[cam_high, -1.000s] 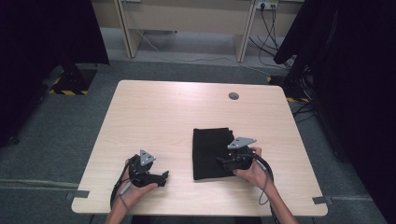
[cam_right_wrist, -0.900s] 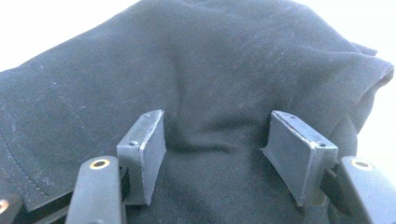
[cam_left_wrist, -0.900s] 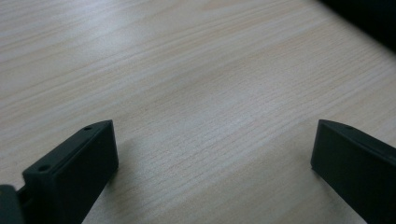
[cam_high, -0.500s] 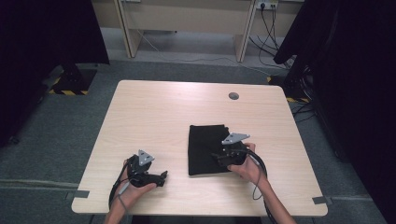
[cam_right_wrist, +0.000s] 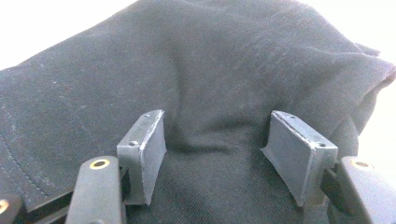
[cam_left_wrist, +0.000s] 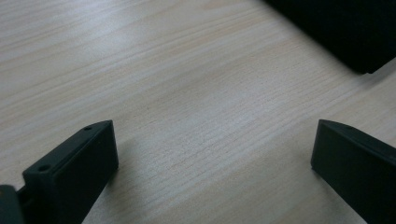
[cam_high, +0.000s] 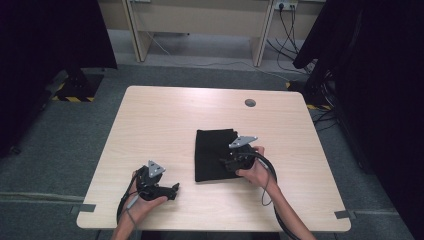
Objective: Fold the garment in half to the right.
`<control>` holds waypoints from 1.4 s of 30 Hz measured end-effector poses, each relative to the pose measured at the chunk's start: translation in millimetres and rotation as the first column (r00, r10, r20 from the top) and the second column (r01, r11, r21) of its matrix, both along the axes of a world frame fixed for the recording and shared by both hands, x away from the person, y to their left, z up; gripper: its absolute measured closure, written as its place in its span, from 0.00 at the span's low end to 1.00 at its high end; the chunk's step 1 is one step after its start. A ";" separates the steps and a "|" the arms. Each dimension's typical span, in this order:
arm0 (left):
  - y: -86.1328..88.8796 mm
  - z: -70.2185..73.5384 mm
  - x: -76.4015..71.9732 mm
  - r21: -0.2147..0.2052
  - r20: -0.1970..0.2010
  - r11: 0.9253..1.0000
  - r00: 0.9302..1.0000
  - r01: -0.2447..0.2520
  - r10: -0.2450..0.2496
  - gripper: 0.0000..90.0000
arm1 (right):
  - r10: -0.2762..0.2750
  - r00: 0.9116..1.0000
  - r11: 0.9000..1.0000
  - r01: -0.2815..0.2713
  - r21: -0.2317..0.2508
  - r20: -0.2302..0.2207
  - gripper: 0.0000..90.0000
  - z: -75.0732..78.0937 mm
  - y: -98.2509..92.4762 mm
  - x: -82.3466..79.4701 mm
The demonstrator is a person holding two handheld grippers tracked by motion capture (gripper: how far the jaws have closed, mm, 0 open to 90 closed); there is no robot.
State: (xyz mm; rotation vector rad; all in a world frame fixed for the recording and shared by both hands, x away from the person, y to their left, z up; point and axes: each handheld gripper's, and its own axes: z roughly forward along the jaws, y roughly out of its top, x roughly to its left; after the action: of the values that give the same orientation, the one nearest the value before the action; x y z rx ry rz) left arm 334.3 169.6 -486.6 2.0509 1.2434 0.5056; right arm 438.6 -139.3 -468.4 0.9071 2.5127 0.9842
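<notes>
Black cloth [cam_high: 215,154], folded into a rough rectangle, lay on the pale wooden table [cam_high: 165,120] a little right of centre, its long axis running from the near edge toward the far one. The right gripper [cam_high: 231,161] sat at the cloth's right side, toward the near end, pointing left across the short axis. In the right gripper view the cloth [cam_right_wrist: 196,70] bulged up in a soft ridge between the two jaws, which stood apart on the fabric on either side of that ridge; the pads [cam_right_wrist: 148,140] did not look pressed together on it, so I judged the tool unclenched and not gripping, though resting on the cloth.

The left gripper [cam_high: 169,190] was near the table's near-left edge, well apart from the cloth, with the cloth to its right and farther off. In the left gripper view its jaws stood wide over bare wood, nothing between them, and a corner of the cloth [cam_left_wrist: 345,32] showed at the far right.

The right hand [cam_high: 255,172] was plainly the nearer one. Any coming move probably depended on that right edge: closing on the raised ridge there would pinch the fabric for a fold or drag leftward.
</notes>
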 end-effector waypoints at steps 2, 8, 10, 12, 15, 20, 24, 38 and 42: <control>0.0 0.0 0.0 0.000 0.000 1.000 1.000 0.000 0.000 0.00 | 0.000 1.000 1.000 0.000 -0.002 -0.003 0.42 0.3 2.1 1.7; 0.0 0.0 0.0 0.000 0.000 1.000 1.000 0.000 0.000 0.00 | -0.001 1.000 1.000 0.001 -0.006 -0.002 0.42 0.5 8.8 7.4; 0.0 0.0 0.0 0.000 0.000 1.000 1.000 0.000 0.000 0.00 | -0.005 1.000 1.000 0.005 -0.005 -0.001 0.42 0.3 10.6 8.4; 0.0 0.0 0.0 0.000 0.000 1.000 1.000 0.000 0.000 0.00 | -0.012 1.000 1.000 0.012 -0.006 0.001 0.42 0.3 12.5 8.8; 0.0 0.0 0.0 0.000 0.000 1.000 1.000 0.000 0.000 0.00 | -0.017 1.000 1.000 0.017 0.004 0.004 0.42 -0.6 15.4 9.5; 0.0 0.0 0.0 0.000 0.000 1.000 1.000 0.000 0.000 0.00 | -0.017 1.000 1.000 0.017 0.010 0.001 0.41 -0.4 15.3 9.7; 0.0 0.0 0.0 0.000 0.000 1.000 1.000 0.000 0.000 0.00 | -0.026 0.999 0.999 0.026 0.022 -0.020 0.34 3.7 13.7 9.7; -0.1 0.0 0.0 0.000 0.000 1.000 1.000 0.000 0.000 0.00 | -0.055 0.998 0.993 0.053 0.102 0.020 0.30 19.7 -8.1 -7.4; 0.0 0.0 0.0 0.000 0.000 1.000 1.000 0.000 0.000 0.00 | -0.061 0.998 0.990 0.058 0.127 0.020 0.29 20.5 -14.8 -12.0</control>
State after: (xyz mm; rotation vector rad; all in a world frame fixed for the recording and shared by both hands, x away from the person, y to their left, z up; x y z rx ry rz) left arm 334.3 169.6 -486.6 2.0506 1.2436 0.5059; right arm 426.5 -154.1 -447.9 0.9940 2.4121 1.1384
